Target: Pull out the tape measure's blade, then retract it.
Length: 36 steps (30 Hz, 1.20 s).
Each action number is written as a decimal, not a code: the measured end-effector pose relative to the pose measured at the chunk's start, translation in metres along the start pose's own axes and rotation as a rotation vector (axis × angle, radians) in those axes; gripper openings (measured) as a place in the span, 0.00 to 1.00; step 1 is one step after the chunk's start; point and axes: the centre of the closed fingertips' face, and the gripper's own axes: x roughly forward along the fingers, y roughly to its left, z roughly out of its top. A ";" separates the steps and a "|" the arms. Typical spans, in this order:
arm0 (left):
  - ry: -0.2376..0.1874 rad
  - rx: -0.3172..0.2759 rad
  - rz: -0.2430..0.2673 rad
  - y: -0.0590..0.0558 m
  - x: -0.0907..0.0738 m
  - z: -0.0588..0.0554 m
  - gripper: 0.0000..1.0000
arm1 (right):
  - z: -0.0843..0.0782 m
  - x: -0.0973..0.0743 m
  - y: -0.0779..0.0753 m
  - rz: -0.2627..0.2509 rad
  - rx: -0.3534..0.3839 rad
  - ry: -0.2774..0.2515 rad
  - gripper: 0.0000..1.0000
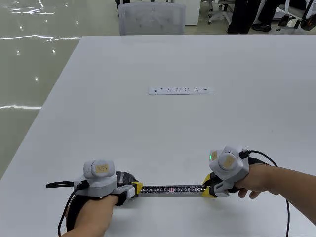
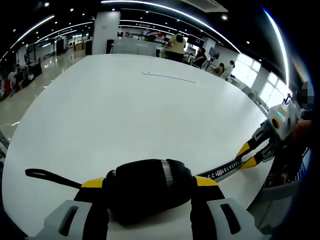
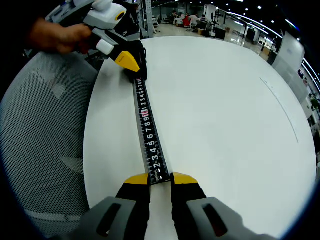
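Hands at the bottom edge of the head view each hold a grey-and-white gripper with yellow-tipped jaws. At the lower left, the left gripper is clamped on the black, rounded tape measure case, which sits low on the white table near its front edge. In the left gripper view, the left gripper has its two jaws pressed against either side of the tape measure case, and a thin black wrist strap trails off toward the left of the frame.

From the case, the dark blade with pale numerals runs flat along the table toward the lower right, where the right gripper has closed on its free end. In the right gripper view, the right gripper pinches the blade's tip between its jaws, and the blade stretches up the frame past a red mark to the left gripper at the upper left. A grey mesh chair shows beyond the table edge on the left of that view.

Farther up the table, around the middle of the head view, a long white power strip lies flat, well apart from the grippers. Beyond the far edge stands a grey chair back, with a glossy pale floor to the left.
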 end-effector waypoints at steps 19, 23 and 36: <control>0.003 -0.004 -0.003 0.000 0.000 0.000 0.63 | 0.011 0.005 0.001 0.007 -0.001 -0.008 0.14; 0.003 -0.004 -0.003 0.000 0.000 0.000 0.63 | 0.012 0.007 0.001 0.008 0.000 -0.009 0.14; 0.007 -0.005 -0.006 0.000 0.000 0.000 0.62 | 0.021 0.012 0.005 0.015 -0.002 -0.016 0.14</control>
